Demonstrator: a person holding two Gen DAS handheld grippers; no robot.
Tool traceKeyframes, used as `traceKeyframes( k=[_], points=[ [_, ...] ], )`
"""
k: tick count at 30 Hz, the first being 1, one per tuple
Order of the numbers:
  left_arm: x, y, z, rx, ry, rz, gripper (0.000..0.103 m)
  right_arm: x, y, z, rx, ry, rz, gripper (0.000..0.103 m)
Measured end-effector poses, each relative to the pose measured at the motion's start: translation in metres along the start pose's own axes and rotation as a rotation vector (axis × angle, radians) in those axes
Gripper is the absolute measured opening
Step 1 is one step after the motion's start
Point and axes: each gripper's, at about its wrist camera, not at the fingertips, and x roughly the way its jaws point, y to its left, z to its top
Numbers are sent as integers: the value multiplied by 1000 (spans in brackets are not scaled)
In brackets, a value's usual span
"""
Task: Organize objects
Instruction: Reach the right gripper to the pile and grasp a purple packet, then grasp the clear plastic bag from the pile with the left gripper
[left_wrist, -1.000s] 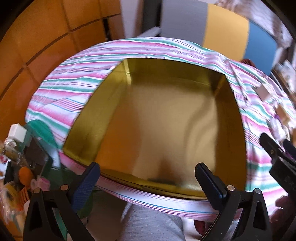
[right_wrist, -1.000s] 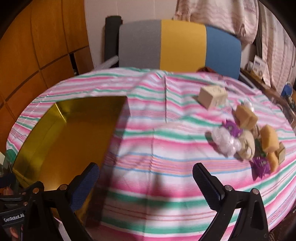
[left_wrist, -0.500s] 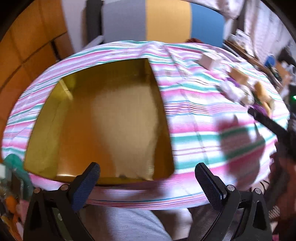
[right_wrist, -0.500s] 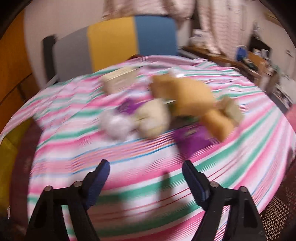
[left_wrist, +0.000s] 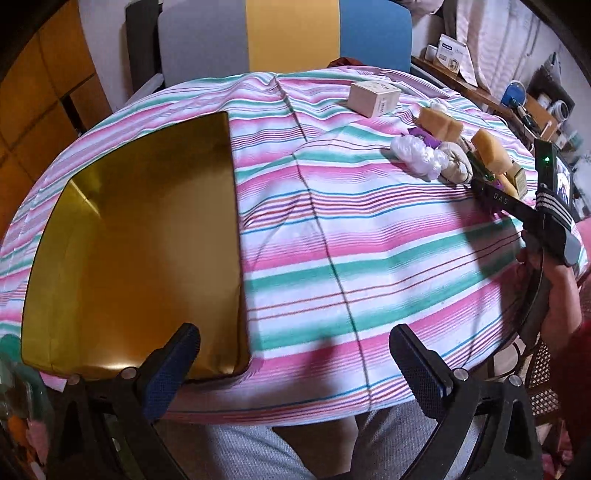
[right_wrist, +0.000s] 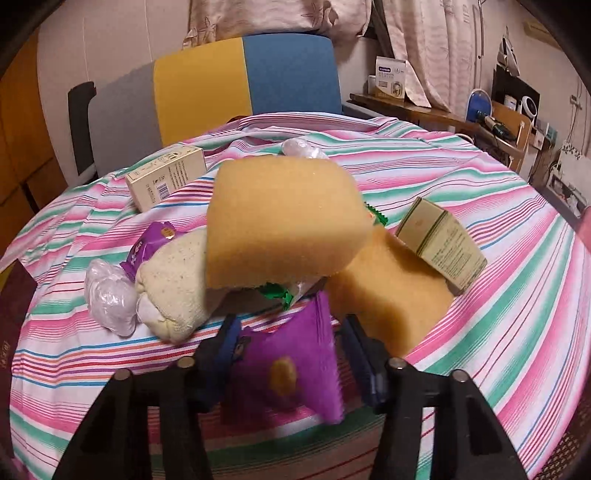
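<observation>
A gold box (left_wrist: 140, 236) sits open on the left of the striped tablecloth (left_wrist: 369, 251). My left gripper (left_wrist: 295, 354) is open and empty over the table's near edge. A pile of objects lies at the right: yellow sponges (right_wrist: 284, 218), a beige cloth roll (right_wrist: 173, 280), clear plastic bags (right_wrist: 107, 295), purple snack packets and small cartons (right_wrist: 166, 177). My right gripper (right_wrist: 288, 354) has its jaws closed around a purple snack packet (right_wrist: 288, 369) at the front of the pile. It also shows in the left wrist view (left_wrist: 491, 184).
A grey, yellow and blue chair (left_wrist: 288, 33) stands behind the table. A green carton (right_wrist: 443, 247) leans on a sponge. Shelves with clutter (right_wrist: 498, 110) line the right wall. My lap (left_wrist: 258, 454) is under the near table edge.
My right gripper swung right, advanced to the pile and closed on the purple packet. My left gripper turned right, away from the gold box, towards the table's middle.
</observation>
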Motion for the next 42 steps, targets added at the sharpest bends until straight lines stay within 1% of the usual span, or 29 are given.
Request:
traceKeyframes(
  k=[3, 5, 8, 10, 12, 14, 18, 21, 23, 24, 25, 27, 28, 29, 30, 31, 32, 34, 35, 36, 37, 38, 39, 40, 41, 42],
  points=[
    [2, -10, 12, 3, 1, -20, 103, -2, 5, -4, -18, -9, 21, 40],
    [2, -18, 19, 17, -11, -23, 103, -2, 7, -4, -36, -21, 29, 40],
    [3, -36, 34, 57, -46, -12, 103, -6, 8, -8, -37, -31, 75, 40],
    [9, -49, 46, 70, -73, 27, 103, -5, 6, -8, -26, -33, 89, 40],
    [18, -58, 57, 59, -84, 54, 103, -5, 5, -8, -20, -33, 96, 40],
    [33, -69, 70, 53, -81, 51, 103, -5, 6, -8, -18, -36, 96, 40],
    [61, -94, 96, 94, -82, 51, 103, -6, 9, -9, -25, -41, 83, 40],
    [77, -102, 115, 90, -91, -16, 103, -5, 9, -9, -21, -44, 82, 40],
    [87, -99, 129, 31, -86, -133, 103, -5, 8, -9, -20, -47, 82, 40],
    [91, -98, 134, 2, -76, -169, 103, -5, 8, -9, -19, -47, 81, 40],
    [97, -94, 139, -59, -63, -246, 103, -5, 8, -9, -19, -47, 79, 40],
    [104, -87, 146, -173, -53, -348, 103, -4, 8, -10, -23, -46, 72, 40],
    [109, -84, 149, -235, -57, -380, 103, -3, 9, -10, -25, -47, 70, 40],
    [112, -84, 152, -270, -65, -386, 103, -3, 9, -10, -26, -46, 68, 40],
    [114, -84, 154, -283, -75, -372, 103, -3, 9, -10, -27, -47, 66, 40],
    [119, -87, 158, -273, -78, -327, 103, -2, 9, -10, -28, -47, 64, 40],
    [125, -92, 162, -248, -67, -280, 102, -2, 9, -10, -29, -48, 63, 40],
    [136, -102, 168, -184, -32, -216, 100, -2, 10, -10, -28, -49, 63, 40],
    [137, -107, 168, -144, -47, -175, 97, -2, 10, -10, -29, -50, 62, 40],
    [139, -110, 167, -121, -57, -150, 93, -2, 10, -10, -29, -49, 62, 40],
    [139, -114, 165, -93, -72, -115, 84, -2, 10, -10, -29, -49, 63, 40],
    [138, -113, 164, -85, -84, -101, 73, -3, 10, -10, -28, -49, 63, 40],
    [137, -114, 161, -64, -104, -75, 67, -2, 10, -10, -28, -49, 63, 40],
    [136, -113, 158, -41, -118, -58, 57, -3, 10, -10, -29, -49, 62, 40],
    [135, -113, 154, -25, -130, -54, 51, -3, 10, -10, -29, -49, 62, 40],
    [133, -109, 151, -12, -148, -62, 48, -2, 10, -10, -30, -50, 60, 40]
  ],
)
